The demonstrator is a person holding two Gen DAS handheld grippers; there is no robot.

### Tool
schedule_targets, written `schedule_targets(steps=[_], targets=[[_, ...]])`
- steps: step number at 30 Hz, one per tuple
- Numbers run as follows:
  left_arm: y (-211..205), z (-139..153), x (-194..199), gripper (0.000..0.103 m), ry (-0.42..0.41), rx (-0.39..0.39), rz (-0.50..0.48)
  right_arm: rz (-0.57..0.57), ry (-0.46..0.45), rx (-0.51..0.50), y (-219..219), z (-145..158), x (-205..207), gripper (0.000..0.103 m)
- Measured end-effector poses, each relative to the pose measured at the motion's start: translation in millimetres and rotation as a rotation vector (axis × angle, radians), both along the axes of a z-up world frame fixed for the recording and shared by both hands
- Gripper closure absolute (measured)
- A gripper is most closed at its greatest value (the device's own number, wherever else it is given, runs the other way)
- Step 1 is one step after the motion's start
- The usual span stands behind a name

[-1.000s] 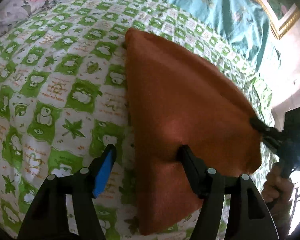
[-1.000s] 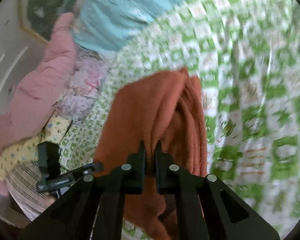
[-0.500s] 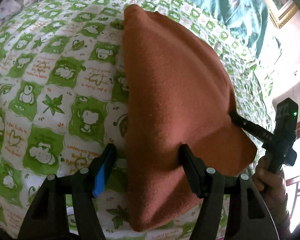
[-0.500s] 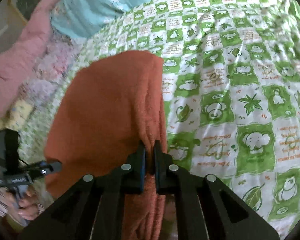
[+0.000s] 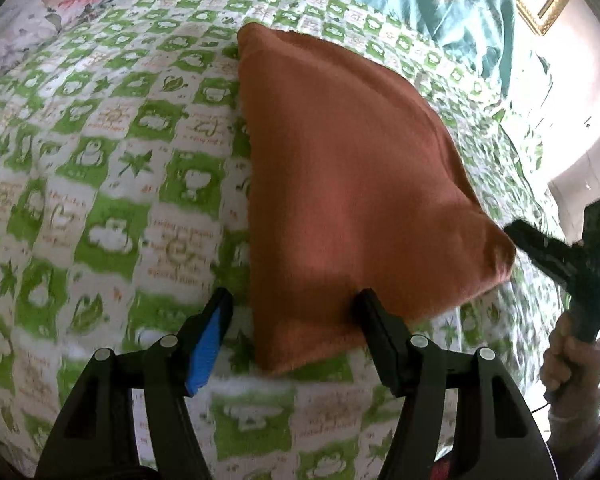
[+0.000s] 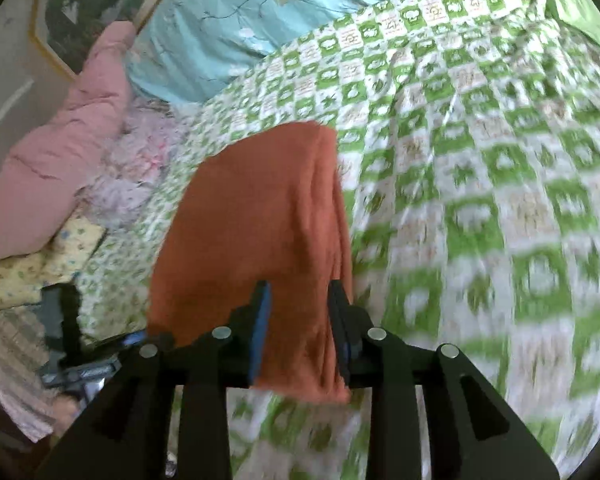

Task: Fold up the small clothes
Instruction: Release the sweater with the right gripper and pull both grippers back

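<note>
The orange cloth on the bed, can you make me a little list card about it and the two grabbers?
cloth: orange cloth, folded, lying on the green checked bedspread
left gripper: open, fingers either side of the cloth's near corner
right gripper: open, cloth's edge between its fingers
behind: teal blanket, pink blanket
</note>
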State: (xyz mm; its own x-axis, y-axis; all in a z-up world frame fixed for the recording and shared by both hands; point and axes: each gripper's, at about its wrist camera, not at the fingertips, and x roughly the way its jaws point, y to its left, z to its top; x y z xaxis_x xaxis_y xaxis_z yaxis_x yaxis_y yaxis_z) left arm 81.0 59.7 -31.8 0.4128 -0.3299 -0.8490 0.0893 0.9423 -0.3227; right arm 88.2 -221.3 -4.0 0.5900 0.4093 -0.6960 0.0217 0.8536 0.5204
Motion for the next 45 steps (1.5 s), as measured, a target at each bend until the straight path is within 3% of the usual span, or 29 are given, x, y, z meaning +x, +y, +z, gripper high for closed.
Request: schedule_targets(steps=[6,7,8,14,17,21,27,30,33,36,40,45], targets=[[8,-3,-10,0.039,-0.001,-0.008,0.009,0.048,0.048,-0.002,17,-22,-16,0.072],[8,-2,-11,0.04,-0.001,-0.005,0.011,0.047,0.049,-0.005,18,-24,-16,0.092],[6,-1,-10,0.04,0.001,-0.002,0.013,0.052,0.048,0.005,17,-24,-17,0.098],[13,-2,-7,0.045,0.044,-0.038,0.031,0.089,0.002,-0.047,16,1,-25,0.099],[17,-3,-6,0.046,0.06,-0.054,0.04,0.107,0.044,-0.131,18,-9,-26,0.099],[13,-3,-11,0.048,0.058,-0.013,0.024,0.112,0.089,-0.165,18,-29,-28,0.099],[3,-10,-12,0.046,0.034,0.051,0.009,0.095,0.095,-0.201,20,-32,-26,0.099],[-2,-9,-14,0.046,0.024,0.094,-0.008,0.091,0.103,-0.188,19,-34,-26,0.099],[1,-8,-14,0.046,0.028,0.087,-0.013,0.069,0.118,-0.134,13,-33,-27,0.099],[1,2,-18,0.05,0.015,0.089,-0.019,0.033,0.128,-0.088,4,-25,-33,0.084],[-1,30,-30,0.05,-0.072,0.047,-0.05,0.0,0.031,-0.048,-2,6,-45,0.083],[-23,55,-28,0.05,-0.164,-0.101,-0.153,0.066,-0.054,0.01,23,27,-23,0.083]])
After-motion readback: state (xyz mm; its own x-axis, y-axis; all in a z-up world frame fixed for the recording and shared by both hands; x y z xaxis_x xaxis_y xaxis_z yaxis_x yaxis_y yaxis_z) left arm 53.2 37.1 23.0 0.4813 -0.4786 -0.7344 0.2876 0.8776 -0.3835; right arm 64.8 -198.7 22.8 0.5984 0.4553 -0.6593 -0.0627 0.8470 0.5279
